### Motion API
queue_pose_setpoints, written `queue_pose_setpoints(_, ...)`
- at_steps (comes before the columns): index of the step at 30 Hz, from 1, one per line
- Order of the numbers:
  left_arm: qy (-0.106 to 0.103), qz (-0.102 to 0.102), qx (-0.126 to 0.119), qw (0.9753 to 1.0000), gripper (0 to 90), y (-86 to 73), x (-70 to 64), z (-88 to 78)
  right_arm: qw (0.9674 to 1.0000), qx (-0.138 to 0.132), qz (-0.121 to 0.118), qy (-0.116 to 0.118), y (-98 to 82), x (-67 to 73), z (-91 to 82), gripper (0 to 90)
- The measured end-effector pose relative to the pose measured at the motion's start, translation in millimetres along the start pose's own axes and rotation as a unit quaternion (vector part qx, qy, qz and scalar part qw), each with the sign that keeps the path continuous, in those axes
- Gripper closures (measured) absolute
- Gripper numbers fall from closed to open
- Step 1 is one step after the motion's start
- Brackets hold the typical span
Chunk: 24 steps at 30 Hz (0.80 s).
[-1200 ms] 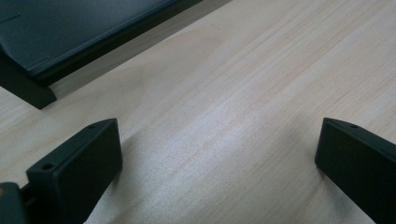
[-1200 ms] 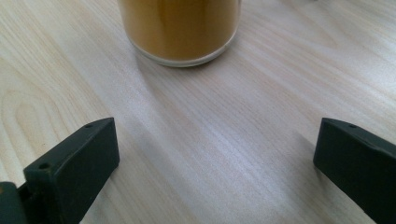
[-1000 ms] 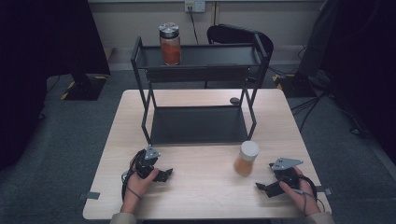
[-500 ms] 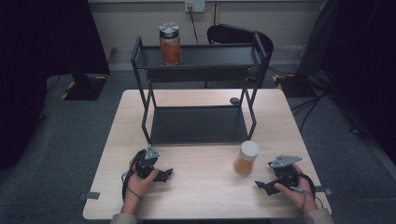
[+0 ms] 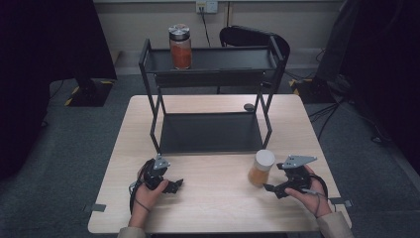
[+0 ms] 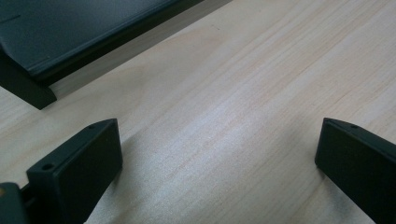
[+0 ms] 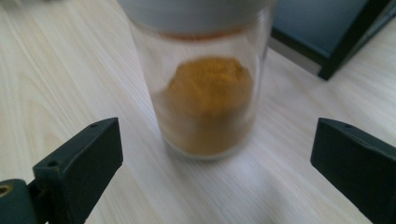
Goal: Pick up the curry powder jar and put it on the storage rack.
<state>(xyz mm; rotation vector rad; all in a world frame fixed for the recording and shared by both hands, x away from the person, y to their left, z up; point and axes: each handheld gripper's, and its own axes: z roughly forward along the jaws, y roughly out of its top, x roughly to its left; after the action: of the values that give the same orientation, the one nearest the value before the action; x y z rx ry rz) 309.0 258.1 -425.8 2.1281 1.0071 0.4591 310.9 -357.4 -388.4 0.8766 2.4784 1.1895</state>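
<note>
- The table (image 5: 213, 218) was pale wood; a black two-level rack (image 5: 210, 89) stood on its far half.
- A jar (image 5: 180, 47) of red-orange contents with a grey lid stood upright on the rack's top shelf, toward its left end.
- A second jar, the spice jar (image 5: 260, 168), stood upright on the table at 5 o'clock from the rack, just beyond the rack's front edge. It held yellow-brown powder and had a pale lid.
- A small dark round object (image 5: 248, 107) lay on the table beside the rack's rear right leg; its identity could not be told.
- The left gripper (image 5: 171, 186) was held at 7 o'clock from the rack, low over the table. Its jaws stood wide apart with bare wood between them; the rack's base showed at 11 o'clock in the left gripper view.
- The right gripper (image 5: 270, 188) was held at 3 o'clock from the spice jar, just beside it. Its jaws stood wide apart.
- In the right gripper view the spice jar (image 7: 205, 93) stood ahead of and between the jaws, touching neither.
</note>
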Motion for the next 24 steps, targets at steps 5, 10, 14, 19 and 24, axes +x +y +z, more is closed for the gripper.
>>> queue_pose_setpoints(5,0.000,0.000,0.000,1.0000,0.0,-0.1,-0.1,0.0,0.9999,-0.013,-0.001,0.004,5.1,0.9,2.2,0.9)
queue_pose_setpoints(10,0.000,0.000,0.000,1.0000,0.0,-0.1,-0.2,0.0,0.9994,-0.030,0.012,0.010,8.0,0.6,7.1,2.0)
queue_pose_setpoints(14,0.000,0.000,0.000,1.0000,0.0,-0.1,-0.2,0.0,0.9986,-0.046,0.024,0.015,6.6,-1.5,12.4,8.6)
queue_pose_setpoints(19,0.000,0.000,0.000,1.0000,0.0,-0.1,-0.1,0.0,0.9976,-0.066,0.020,0.011,7.7,1.1,17.5,18.9)
queue_pose_setpoints(24,0.000,0.000,0.000,1.0000,0.0,-0.1,-0.1,0.0,0.9976,-0.069,0.007,0.004,12.6,4.6,21.2,30.1)
